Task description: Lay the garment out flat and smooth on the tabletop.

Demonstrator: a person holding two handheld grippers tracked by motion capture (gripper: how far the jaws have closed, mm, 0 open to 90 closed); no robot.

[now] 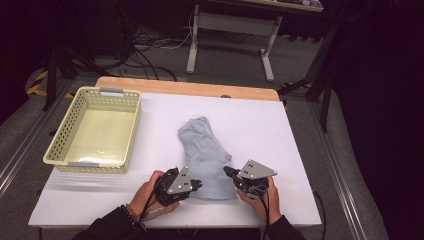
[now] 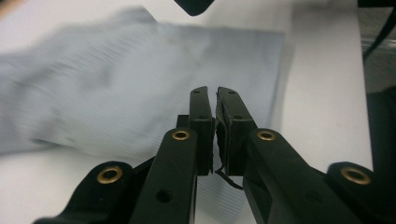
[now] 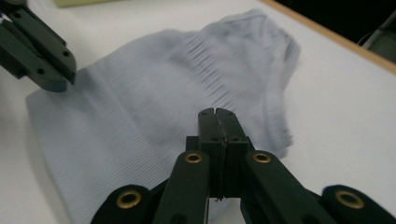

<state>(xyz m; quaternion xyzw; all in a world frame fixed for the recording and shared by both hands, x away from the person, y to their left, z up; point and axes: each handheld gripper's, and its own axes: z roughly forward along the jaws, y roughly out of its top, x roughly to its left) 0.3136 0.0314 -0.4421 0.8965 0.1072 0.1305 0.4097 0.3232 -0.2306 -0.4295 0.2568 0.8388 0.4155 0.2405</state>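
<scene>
A pale blue-grey ribbed garment (image 1: 207, 155) lies crumpled in the middle of the white table (image 1: 280, 145). My left gripper (image 1: 197, 184) is at its near left corner, jaws shut with nothing between them. In the left gripper view the closed jaws (image 2: 212, 91) point across the cloth (image 2: 116, 84). My right gripper (image 1: 227, 171) is at the garment's near right edge, also shut and empty. In the right gripper view its tips (image 3: 218, 112) hover over the fabric (image 3: 154, 107), and the left gripper (image 3: 39, 51) shows at the upper left.
A pale yellow perforated basket (image 1: 65, 130) stands empty on the table's left side. A wooden edge (image 1: 190, 89) runs along the table's far side. Beyond it are a desk's white legs (image 1: 192, 50) and cables on the floor.
</scene>
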